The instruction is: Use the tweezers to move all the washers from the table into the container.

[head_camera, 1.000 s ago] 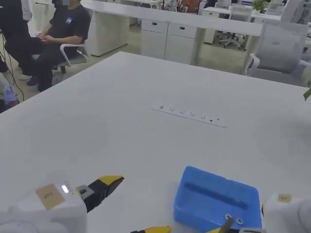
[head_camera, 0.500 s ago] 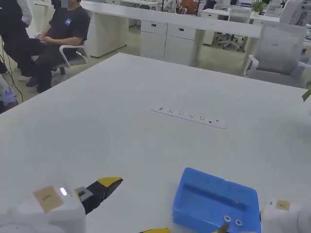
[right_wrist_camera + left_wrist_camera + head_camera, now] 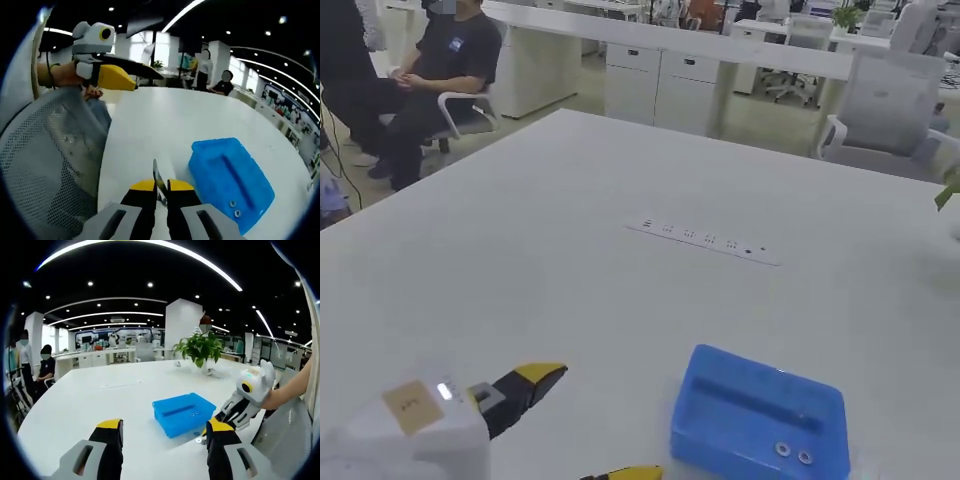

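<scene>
Now right claw (image 3: 160,187), gripping tweezers (image 3: 157,176), has left container (image 3: 740,398).

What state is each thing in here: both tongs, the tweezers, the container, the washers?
left tongs, open, holding nothing
right tongs, shut on the tweezers
tweezers, gripped, tip pointing forward
container, upright on the table, no lid
washers, two lying inside the container

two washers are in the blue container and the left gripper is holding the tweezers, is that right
Not quite. The tweezers are held in the right gripper, which is shut on them, as the right gripper view shows. The left gripper is open and holds nothing. The two washers do lie in the blue container.
</scene>
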`<state>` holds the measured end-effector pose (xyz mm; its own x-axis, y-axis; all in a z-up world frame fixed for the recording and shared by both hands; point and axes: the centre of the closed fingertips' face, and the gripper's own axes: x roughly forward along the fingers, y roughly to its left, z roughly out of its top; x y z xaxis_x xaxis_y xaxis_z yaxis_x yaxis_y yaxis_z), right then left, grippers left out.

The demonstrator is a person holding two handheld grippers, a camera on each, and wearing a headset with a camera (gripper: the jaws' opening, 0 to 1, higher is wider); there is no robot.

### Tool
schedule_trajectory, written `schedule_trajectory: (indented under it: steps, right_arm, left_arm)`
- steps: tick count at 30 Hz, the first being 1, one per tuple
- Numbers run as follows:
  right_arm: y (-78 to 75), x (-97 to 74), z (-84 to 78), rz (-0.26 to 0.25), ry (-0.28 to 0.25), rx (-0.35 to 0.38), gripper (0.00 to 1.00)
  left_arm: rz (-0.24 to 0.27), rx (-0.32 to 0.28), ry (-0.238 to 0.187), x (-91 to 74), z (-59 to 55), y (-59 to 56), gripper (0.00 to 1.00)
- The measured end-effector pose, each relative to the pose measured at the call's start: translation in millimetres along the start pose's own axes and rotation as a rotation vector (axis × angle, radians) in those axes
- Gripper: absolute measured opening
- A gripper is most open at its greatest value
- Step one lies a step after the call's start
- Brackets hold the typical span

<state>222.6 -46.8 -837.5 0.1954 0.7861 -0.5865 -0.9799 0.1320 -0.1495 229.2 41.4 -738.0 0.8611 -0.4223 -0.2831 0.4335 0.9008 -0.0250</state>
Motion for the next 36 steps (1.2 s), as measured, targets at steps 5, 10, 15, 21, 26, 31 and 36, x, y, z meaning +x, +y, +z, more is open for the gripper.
schedule_trajectory:
  steps: [5,10,15,21,26,31,36]
  right_arm:
    - [-3.2,0.7,-0.1,-0.028,0.000,0.041,0.03]
    - [-7.4,0.7,0.9,-0.056,-0.030,0.135,0.03]
    - [-18.5,-6.2,-1.0,-0.093,-0.108,0.425,0.03]
    - [-36.5,-26.9,9.1,-0.108,-0.242,0.651,0.03]
    - [-50.7,-38.2,10.7,-0.118,-0.277,0.730,0.03]
    - [-62.4,-44.6,13.0,-0.130,-0.285,0.732,0.03]
    - [-78.3,-52.4,21.7,-0.137,-0.315,0.733,0.03]
  left_arm:
    - [0.001,-0.004,-0.004,-0.3,0.6,0.0,0.68]
    - [-0.001,0.003,-0.002,-0.2,0.5,-0.7,0.67]
    - [0.003,-0.004,-0.007,-0.9,0.9,0.3,0.67]
    - [0.002,-0.004,-0.008,-1.3,1.0,0.5,0.67]
    - [-0.005,0.004,-0.003,-0.4,0.5,-1.6,0.67]
    - [-0.003,0.001,-0.003,-0.4,0.6,-1.4,0.67]
    - [-0.002,0.000,-0.004,-0.4,0.6,-0.8,0.67]
